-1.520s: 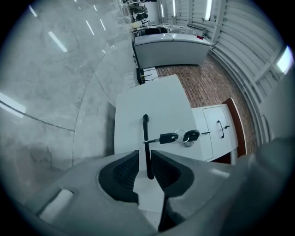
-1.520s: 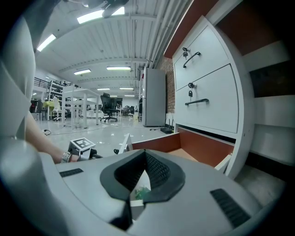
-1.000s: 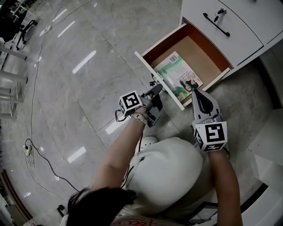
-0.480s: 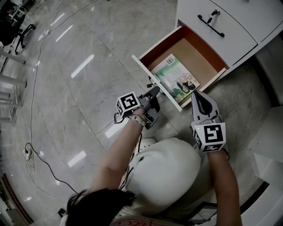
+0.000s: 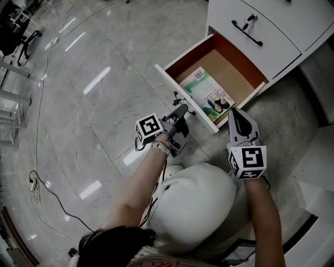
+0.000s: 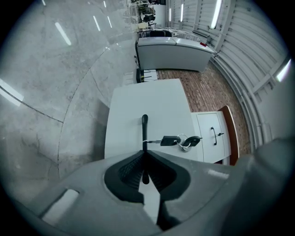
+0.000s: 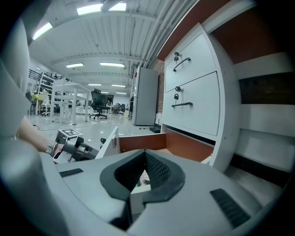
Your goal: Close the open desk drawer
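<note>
Fingers (image 6: 128, 169) of the left gripper (image 6: 144, 154) are pinched tight on the handle (image 6: 144, 125) of the drawer (image 5: 229, 65), which stands pulled far out with a book (image 5: 207, 94) inside, so the push should go straight in, with the right gripper (image 5: 233, 112), closed on nothing beside the drawer's corner, kept clear.

Glossy grey marble floor (image 5: 94, 104) mirrors the ceiling lights (image 7: 99, 8) in bright streaks, and a thin cable (image 5: 36, 146) trails across it. Under a ribbed white ceiling, the open office holds white tables (image 7: 69, 87), a black chair (image 7: 97, 99), a tall grey cabinet (image 7: 146, 94) and a white desk (image 5: 313, 15).
</note>
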Demonstrator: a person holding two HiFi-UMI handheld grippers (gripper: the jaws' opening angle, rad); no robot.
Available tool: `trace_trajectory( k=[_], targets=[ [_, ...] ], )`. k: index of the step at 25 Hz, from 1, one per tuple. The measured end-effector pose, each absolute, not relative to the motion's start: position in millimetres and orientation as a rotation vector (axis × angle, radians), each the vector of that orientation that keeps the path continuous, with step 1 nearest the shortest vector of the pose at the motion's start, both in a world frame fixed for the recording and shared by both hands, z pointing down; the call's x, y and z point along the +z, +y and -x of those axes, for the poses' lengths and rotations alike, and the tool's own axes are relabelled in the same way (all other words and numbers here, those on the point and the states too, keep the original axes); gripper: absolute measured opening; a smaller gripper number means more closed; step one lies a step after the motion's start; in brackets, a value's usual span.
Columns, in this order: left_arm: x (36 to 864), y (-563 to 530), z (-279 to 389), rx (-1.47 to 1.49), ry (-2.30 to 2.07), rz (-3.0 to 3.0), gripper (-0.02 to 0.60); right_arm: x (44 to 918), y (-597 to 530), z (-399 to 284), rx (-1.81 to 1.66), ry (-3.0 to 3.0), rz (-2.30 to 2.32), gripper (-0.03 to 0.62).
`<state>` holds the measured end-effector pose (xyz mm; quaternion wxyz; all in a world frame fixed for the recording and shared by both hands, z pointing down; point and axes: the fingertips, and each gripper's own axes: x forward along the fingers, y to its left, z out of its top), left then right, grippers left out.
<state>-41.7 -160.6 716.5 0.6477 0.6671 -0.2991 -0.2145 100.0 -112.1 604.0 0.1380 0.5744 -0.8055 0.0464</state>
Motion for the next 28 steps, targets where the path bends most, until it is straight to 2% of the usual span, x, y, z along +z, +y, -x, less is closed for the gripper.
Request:
trace_trajectory(
  k=[6,28],
  targets=[
    [692.1,-168.6,37.2,-0.541,-0.655,-1.542,0.018,599.2,-113.4,-105.9,0.146,-2.33,-1.71,0.011],
    [696.1,-184.0,28.8,-0.522,-0.66,-1.538,0.018,600.8,-108.6,-119.9,0.174,-2.261,-1.807,0.011]
  ],
)
